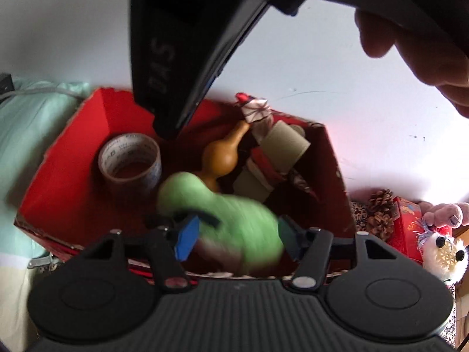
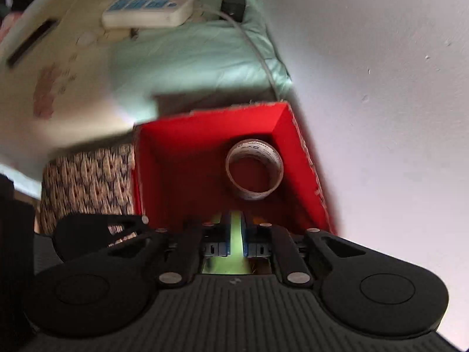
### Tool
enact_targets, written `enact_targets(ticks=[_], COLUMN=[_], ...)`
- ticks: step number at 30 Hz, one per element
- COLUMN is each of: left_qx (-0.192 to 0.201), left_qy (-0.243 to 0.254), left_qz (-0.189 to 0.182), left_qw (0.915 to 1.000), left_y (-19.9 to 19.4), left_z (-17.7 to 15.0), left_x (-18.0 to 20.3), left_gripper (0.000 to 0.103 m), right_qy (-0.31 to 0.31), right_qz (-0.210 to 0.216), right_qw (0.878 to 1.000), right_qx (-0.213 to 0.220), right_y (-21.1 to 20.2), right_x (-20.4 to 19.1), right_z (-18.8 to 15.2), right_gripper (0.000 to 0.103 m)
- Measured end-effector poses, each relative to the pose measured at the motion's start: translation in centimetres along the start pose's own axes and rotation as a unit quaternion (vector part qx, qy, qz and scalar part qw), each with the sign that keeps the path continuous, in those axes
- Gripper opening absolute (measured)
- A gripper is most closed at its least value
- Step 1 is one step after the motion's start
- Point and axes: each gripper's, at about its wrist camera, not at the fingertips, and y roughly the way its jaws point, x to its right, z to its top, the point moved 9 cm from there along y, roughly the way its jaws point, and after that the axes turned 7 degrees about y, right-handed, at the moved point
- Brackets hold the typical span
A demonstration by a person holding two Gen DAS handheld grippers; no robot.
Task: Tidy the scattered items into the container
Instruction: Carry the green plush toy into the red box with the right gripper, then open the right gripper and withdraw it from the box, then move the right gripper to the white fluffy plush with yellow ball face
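1. Furthest left of my left claw [image 1: 239,240] lies pale mint-green bedding [image 1: 29,146], pressed against the open red cardboard box [image 1: 73,161] that sits just ahead of my pads.
2. Inside the box, ahead and left of that claw, a roll of clear printed packing tape [image 1: 129,158] rests on its side by the far wall.
3. My left claw is spread wide. The green gourd-shaped toy [image 1: 219,205] is between its blue pads [image 1: 187,240], over the near part of the box. It is blurred, and I cannot tell whether either pad presses it.
4. Just beyond the green toy lies a tan wooden gourd [image 1: 225,158], its neck pointing away from me.
5. Ahead and right of the claw, brown cardboard tubes [image 1: 287,143] lean in the box's far right corner, among crumpled wrappings.
6. Outside the box, to my right, sit a brown pine cone [image 1: 381,211], a small red printed carton [image 1: 407,220] and a white plush toy [image 1: 442,252].
7. My right claw [image 2: 236,234] hangs above the box and points down into it. Its pads are drawn almost together, and a thin green strip shows through the gap. The tape roll lies ahead, slightly right. A patterned woven cloth [image 2: 88,176] lies to its left.
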Motion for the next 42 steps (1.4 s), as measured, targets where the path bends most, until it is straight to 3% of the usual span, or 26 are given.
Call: enact_targets(ticks=[1, 4, 6, 8, 14, 17, 21, 26, 30, 33, 37, 39, 42], left_qx=[-0.004, -0.005, -0.003, -0.003, 0.000, 0.004, -0.012, -0.063, -0.097, -0.070, 0.001, 0.030, 0.025], left_qy=[-0.002, 0.018, 0.032, 0.052, 0.122, 0.150, 0.202, 0.209, 0.193, 0.189, 0.214, 0.231, 0.235], left_qz=[0.001, -0.003, -0.023, -0.037, -0.042, -0.036, -0.061, -0.096, -0.103, -0.097, -0.073, -0.060, -0.068], left_qw=[1.0000, 0.9998, 0.9992, 0.9979, 0.9917, 0.9881, 0.9773, 0.9711, 0.9710, 0.9748, 0.9740, 0.9706, 0.9694], left_y=[0.6, 1.3, 1.0, 0.6, -1.7, -2.0, -1.0, 1.7, 3.2, 2.2, -0.4, -1.4, -1.3], left_z=[-0.5, 0.0, -0.2, -0.6, 0.0, 0.9, 1.4, 1.4, 1.4, 2.5, 4.9, 5.6, 5.2], left_x=[-0.7, -2.9, -3.3, -3.4, -4.5, -5.3, -4.4, -3.4, -3.8, -3.9, -2.4, -1.3, -0.2], left_gripper=[0.063, 0.064, 0.065, 0.065, 0.070, 0.070, 0.072, 0.072, 0.068, 0.067, 0.069, 0.073, 0.077], right_qy=[0.023, 0.098, 0.158, 0.209, 0.277, 0.287, 0.311, 0.399, 0.455, 0.501, 0.584, 0.625, 0.667], right_qz=[0.006, 0.008, 0.020, 0.037, 0.060, 0.053, 0.037, 0.025, 0.013, -0.010, -0.072, -0.102, -0.124], right_qw=[1.000, 0.995, 0.987, 0.977, 0.952, 0.949, 0.944, 0.914, 0.890, 0.862, 0.789, 0.748, 0.709], right_qx=[0.004, 0.016, -0.004, -0.031, -0.120, -0.117, -0.106, -0.075, -0.014, 0.078, 0.178, 0.196, 0.191], right_y=[0.3, 0.0, 0.0, 0.1, 2.4, 3.1, 3.2, 2.6, 0.5, -3.1, -8.1, -9.6, -10.3], right_x=[0.4, 2.2, 3.4, 4.3, 3.1, 2.5, 2.6, 4.5, 5.9, 7.7, 10.2, 11.0, 11.3], right_z=[0.5, 0.9, 0.0, -1.3, -6.4, -7.5, -8.9, -10.1, -10.7, -11.3, -15.9, -19.6, -24.4], right_gripper=[0.013, 0.038, 0.057, 0.059, 0.062, 0.064, 0.064, 0.064, 0.063, 0.064, 0.064, 0.067, 0.068])
